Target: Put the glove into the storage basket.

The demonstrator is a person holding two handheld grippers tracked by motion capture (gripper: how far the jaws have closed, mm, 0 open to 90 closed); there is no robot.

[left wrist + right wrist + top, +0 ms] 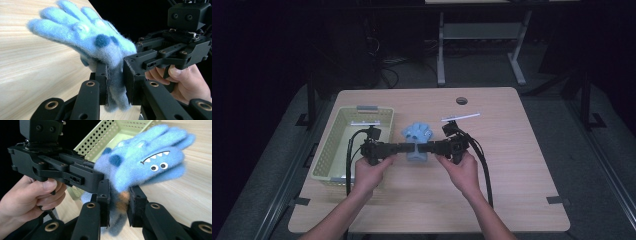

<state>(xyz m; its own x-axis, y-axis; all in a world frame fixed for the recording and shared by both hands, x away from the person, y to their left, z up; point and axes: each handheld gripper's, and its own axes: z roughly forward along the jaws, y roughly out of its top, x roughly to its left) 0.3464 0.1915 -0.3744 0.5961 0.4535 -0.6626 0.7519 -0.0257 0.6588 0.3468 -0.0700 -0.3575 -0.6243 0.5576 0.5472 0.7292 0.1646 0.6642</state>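
Observation:
A fluffy light-blue glove [417, 134] with a monster face, googly eyes and white teeth [152, 157] is held up over the table between both grippers. My left gripper [410, 148] comes in from the left and is shut on the glove's cuff [115, 82]. My right gripper [424, 148] comes in from the right and is shut on the same cuff [119, 202]. The two sets of jaws meet nose to nose at the cuff. The glove's fingers [57, 22] point away from me, toward the back of the table.
A pale yellow-green perforated basket [337, 150] stands at the table's left, right behind the left hand. A white strip [460, 117] lies behind the right gripper, near a round cable hole [461, 100]. Bare wood spreads to the right and front.

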